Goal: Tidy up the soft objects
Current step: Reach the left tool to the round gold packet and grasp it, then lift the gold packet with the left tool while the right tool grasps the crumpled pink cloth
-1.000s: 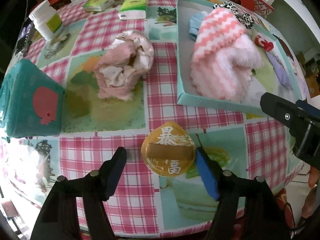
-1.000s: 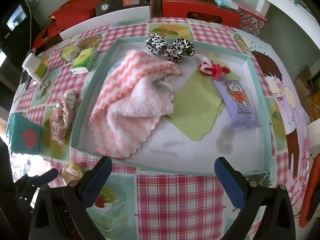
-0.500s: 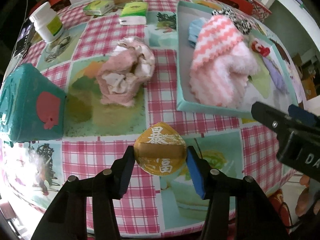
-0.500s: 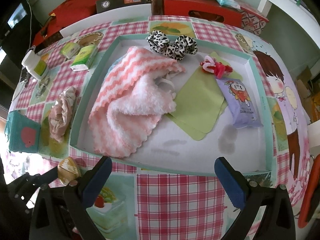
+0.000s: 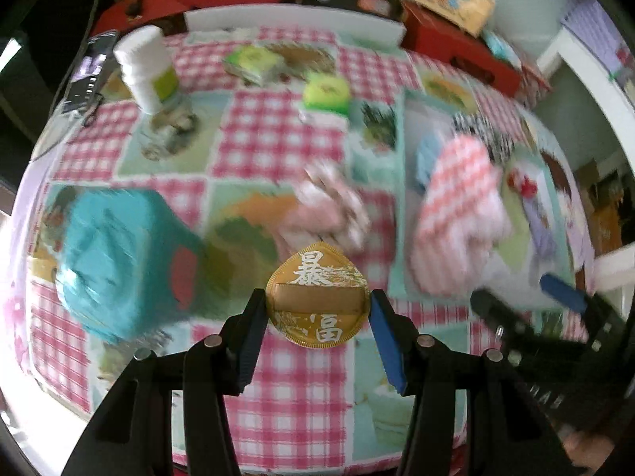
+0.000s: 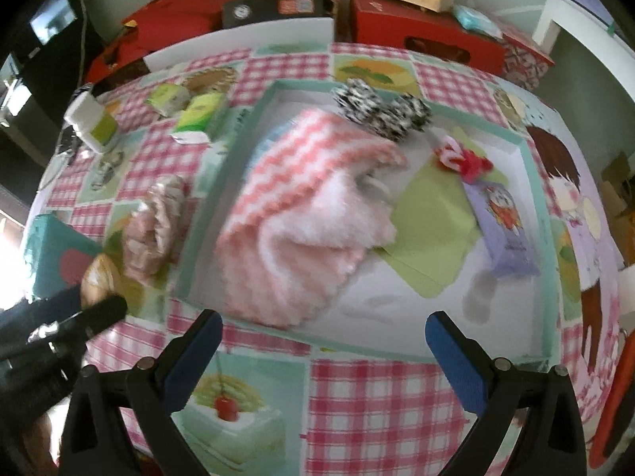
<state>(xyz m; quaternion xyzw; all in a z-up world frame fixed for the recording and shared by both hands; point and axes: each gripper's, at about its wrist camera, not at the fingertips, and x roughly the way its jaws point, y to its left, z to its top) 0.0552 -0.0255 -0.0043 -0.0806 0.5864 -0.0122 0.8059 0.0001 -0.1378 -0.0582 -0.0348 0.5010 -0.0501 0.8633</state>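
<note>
My left gripper (image 5: 315, 311) is shut on a round gold puff with white characters (image 5: 317, 299), and holds it above the checked tablecloth; the puff (image 6: 97, 277) shows again at the far left of the right wrist view. A crumpled pink cloth (image 5: 329, 210) lies just beyond it, beside the shallow teal tray (image 6: 553, 261). In the tray lie a pink-and-white fluffy towel (image 6: 305, 218), a green cloth (image 6: 432, 222), a black-and-white scrunchie (image 6: 381, 111), a red-and-white hair tie (image 6: 462, 158) and a purple packet (image 6: 506, 234). My right gripper (image 6: 321, 341) stands open over the tray's near edge, with nothing between its fingers.
A teal box with a red shape (image 5: 119, 258) stands at the left. A white bottle (image 5: 145, 69) and two green packets (image 5: 325, 93) sit at the far side. Red boxes (image 6: 420, 31) stand behind the table. The table's front edge is close below both grippers.
The left jaws closed on the gold puff and lifted it off the cloth, so the left view now takes in more of the table. The right gripper kept still and open.
</note>
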